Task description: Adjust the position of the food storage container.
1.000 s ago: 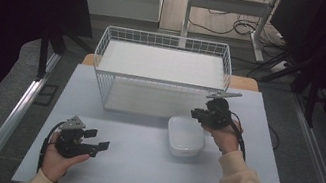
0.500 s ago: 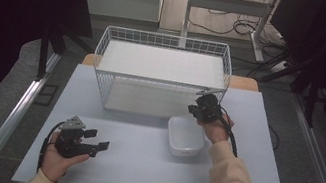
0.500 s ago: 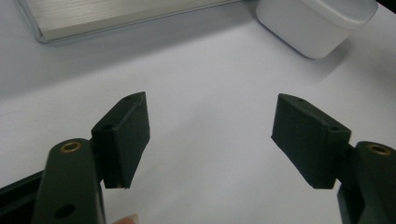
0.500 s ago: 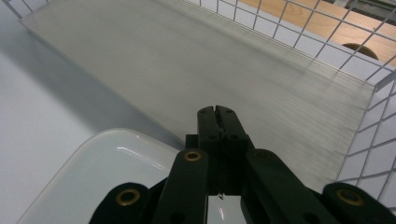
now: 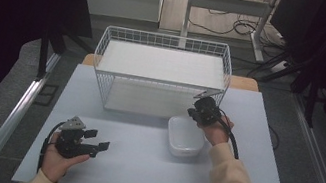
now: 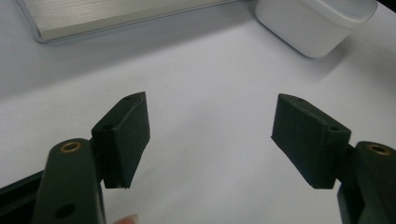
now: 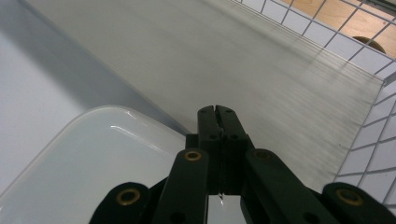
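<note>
white lidded tub point(image 5: 185, 136) lies below the right gripper point(image 5: 196, 110), jaws closed empty; left gripper point(image 5: 100, 140) jaws open.

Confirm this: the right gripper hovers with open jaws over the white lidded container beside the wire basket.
Not quite: the right gripper has its jaws shut, with nothing between them, as the right gripper view shows. It does hover over the white lidded container beside the wire basket.

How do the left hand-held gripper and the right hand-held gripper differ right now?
The left hand-held gripper has its jaws wide open, nothing between them; the right hand-held gripper has its jaws shut. The left hovers over bare table; the right sits at the white container, beside the wire basket. Both have black jaws.
</note>
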A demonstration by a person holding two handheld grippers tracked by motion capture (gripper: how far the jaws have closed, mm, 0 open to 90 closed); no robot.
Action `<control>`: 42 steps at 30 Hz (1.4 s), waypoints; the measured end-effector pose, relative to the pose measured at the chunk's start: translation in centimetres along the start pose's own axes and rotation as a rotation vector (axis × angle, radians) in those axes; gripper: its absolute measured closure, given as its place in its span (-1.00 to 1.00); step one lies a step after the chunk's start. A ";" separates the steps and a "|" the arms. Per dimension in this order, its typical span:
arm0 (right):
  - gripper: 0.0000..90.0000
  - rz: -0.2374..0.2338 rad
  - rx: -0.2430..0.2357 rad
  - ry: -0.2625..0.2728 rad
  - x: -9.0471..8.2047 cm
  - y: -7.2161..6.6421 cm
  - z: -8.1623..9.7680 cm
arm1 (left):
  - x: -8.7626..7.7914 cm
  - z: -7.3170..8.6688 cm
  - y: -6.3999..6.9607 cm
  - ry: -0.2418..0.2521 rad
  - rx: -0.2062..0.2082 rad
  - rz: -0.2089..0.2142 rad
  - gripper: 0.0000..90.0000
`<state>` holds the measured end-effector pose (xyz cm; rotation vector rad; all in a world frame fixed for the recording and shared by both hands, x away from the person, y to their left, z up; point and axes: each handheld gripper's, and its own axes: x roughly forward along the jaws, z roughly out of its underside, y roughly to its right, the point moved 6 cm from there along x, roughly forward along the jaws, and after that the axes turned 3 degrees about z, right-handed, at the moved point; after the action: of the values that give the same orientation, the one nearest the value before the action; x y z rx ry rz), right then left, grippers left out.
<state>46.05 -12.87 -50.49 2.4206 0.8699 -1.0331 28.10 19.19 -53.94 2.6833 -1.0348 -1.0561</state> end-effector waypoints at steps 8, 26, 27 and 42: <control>1.00 -0.010 -0.011 0.006 -0.5 -0.3 0.4 | 0.0 0.0 0.0 -0.001 0.001 0.001 -0.39; 1.00 -0.054 -0.032 -0.028 -2.6 -1.8 2.4 | 0.1 0.0 0.2 -0.003 0.003 0.003 -0.39; 1.00 -0.058 -0.031 -0.030 -2.8 -1.9 2.6 | 0.1 0.0 0.2 -0.003 0.002 0.003 -0.39; 1.00 -0.070 0.036 0.113 -8.2 -1.7 4.1 | 0.0 -0.1 0.1 0.004 -0.001 -0.002 -0.39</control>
<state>38.39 -17.09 -47.27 2.5154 0.9888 -0.9515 28.09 19.08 -53.83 2.6845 -1.0309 -1.0508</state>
